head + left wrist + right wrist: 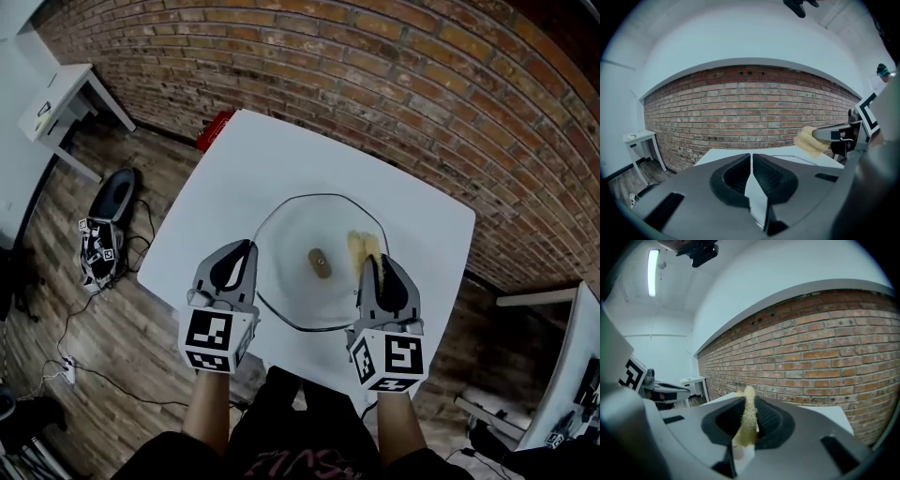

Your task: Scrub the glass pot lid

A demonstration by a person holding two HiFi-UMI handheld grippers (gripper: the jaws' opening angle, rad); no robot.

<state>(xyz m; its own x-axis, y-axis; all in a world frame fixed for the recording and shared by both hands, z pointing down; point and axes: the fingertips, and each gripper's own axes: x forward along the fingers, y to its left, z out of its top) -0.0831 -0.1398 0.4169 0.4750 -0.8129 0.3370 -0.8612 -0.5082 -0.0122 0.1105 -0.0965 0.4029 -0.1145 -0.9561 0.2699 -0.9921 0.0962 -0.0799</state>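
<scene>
Nearest the viewer, we see the left tool (246,249) with its jaws pressed together on nothing, poised at the near-left rim of the glass pot lid (286,217). We cannot tell whether it touches that rim. The right tool (376,262) is clamped on a thin yellow sponge (364,246), which stands out beyond the jaw tips over the lid's right half. In the left gripper view the sponge (808,141) appears to sit just above the glass rather than on it.

The lid lies dome-up near the middle of the white tabletop (234,159), its knob (319,264) between the two tools. A brick wall (394,84) lies beyond.

We judge the main hazard to be an unrestrained lid. With nothing gripping it, scrubbing strokes could spin it or push it across the smooth tabletop. Pressure near the rim might also tip it. The sponge, pinched along one narrow edge, could fold or work loose under drag.
</scene>
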